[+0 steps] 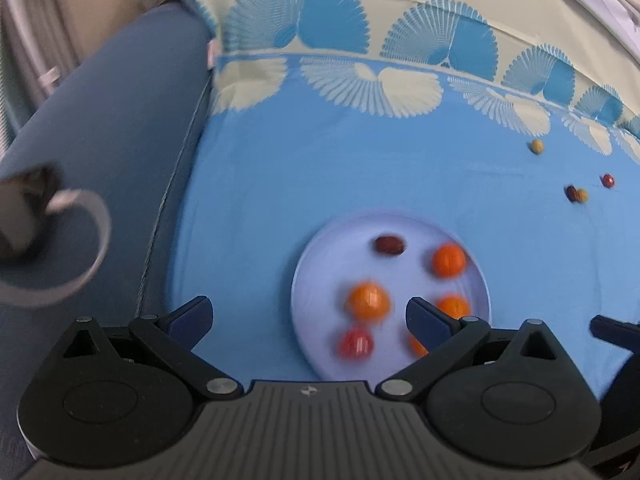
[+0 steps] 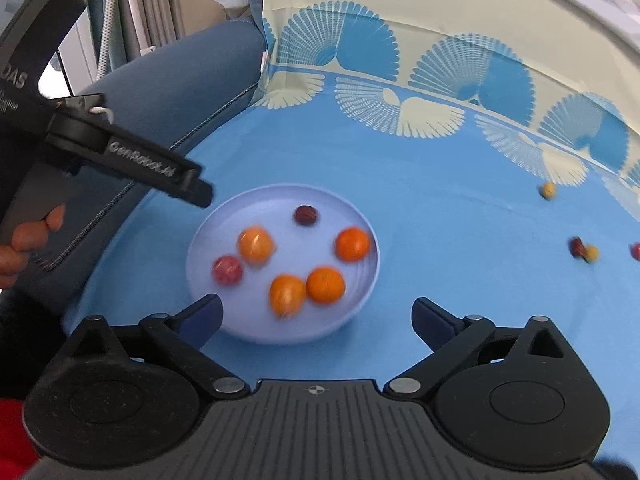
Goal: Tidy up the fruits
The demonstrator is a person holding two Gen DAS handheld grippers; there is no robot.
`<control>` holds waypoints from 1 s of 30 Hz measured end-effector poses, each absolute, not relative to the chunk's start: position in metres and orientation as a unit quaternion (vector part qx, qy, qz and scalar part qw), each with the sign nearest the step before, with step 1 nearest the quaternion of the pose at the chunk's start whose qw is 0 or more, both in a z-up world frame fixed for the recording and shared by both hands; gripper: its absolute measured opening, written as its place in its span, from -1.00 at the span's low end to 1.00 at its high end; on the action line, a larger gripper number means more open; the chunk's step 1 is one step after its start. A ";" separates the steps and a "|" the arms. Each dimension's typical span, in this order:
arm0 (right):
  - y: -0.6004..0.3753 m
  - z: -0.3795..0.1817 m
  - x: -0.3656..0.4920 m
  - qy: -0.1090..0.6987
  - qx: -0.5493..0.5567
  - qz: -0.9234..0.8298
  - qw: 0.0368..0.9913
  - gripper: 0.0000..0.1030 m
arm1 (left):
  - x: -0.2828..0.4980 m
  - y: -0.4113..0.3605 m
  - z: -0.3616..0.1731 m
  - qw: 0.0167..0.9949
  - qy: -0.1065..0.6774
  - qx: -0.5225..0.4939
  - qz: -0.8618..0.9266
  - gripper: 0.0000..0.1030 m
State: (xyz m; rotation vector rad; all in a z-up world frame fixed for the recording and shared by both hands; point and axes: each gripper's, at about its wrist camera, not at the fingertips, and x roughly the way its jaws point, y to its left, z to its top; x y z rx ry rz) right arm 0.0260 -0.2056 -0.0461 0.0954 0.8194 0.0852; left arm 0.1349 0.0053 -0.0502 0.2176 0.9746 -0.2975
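Note:
A pale blue plate (image 1: 316, 264) (image 2: 208, 236) lies on a blue cloth (image 1: 280, 168). It holds several oranges (image 1: 368, 301) (image 2: 352, 244), a red fruit (image 1: 356, 343) (image 2: 227, 270) and a dark red one (image 1: 390, 245) (image 2: 306, 215). My left gripper (image 1: 310, 314) hovers open over the plate's near left part with nothing between its fingers. Just short of the plate's near edge, my right gripper (image 2: 317, 314) is open and empty too. Small loose fruits lie on the cloth at the far right: a yellow one (image 1: 537, 146) (image 2: 548, 190), a dark red and yellow pair (image 1: 572, 193) (image 2: 577, 246) and a red one (image 1: 608, 181) (image 2: 636, 251).
A blue upholstered seat (image 1: 100, 120) borders the cloth on the left, with a grey strap (image 1: 80, 240) hanging over it. The cloth's far border is cream with blue fan shapes (image 1: 296, 20). A person's hand (image 2: 24, 240) holds the left gripper's handle at the left edge of the right wrist view.

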 end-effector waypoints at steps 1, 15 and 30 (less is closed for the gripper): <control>-0.204 -0.043 0.017 0.399 0.048 0.039 0.915 0.99 | 0.124 0.009 -0.047 0.866 0.469 0.105 -0.140 0.99; -0.182 0.003 -0.063 0.312 -0.012 0.016 0.950 0.99 | 0.026 0.027 -0.008 0.883 0.434 0.095 -0.151 0.99; -0.173 0.018 -0.093 0.280 -0.027 0.008 0.960 0.99 | -0.009 0.033 0.015 0.897 0.405 0.081 -0.158 0.99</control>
